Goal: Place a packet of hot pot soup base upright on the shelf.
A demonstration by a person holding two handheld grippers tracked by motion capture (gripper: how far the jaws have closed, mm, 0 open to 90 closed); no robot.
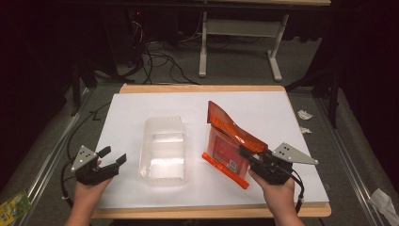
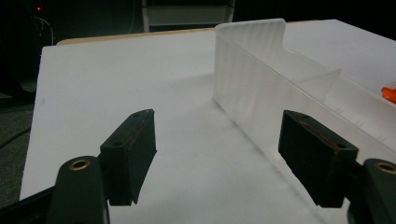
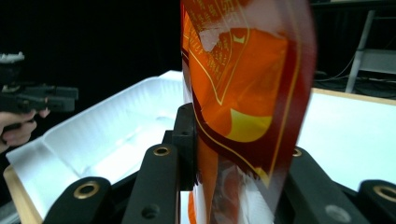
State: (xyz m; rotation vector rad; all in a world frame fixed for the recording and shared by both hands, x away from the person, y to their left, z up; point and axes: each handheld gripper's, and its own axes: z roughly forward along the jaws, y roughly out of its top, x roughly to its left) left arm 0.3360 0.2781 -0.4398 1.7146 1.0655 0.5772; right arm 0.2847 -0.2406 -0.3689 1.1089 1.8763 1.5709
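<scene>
dark floor and cables lie beyond the bench (image 1: 141,101), a wooden top covered by a white sheet. the right gripper (image 1: 251,159) is clamped on the orange packet (image 1: 230,139) near the bench's front right corner, its jaws pinching the packet's near edge so the far end lifts off the sheet while the lower end touches it. that grip probably readies it for a move into the clear tray (image 1: 162,149), which sits at the middle of the bench. the left gripper (image 1: 113,157) waits near the front left edge, jaws spread and empty, just beside the tray's wall, likely to steady it.
</scene>
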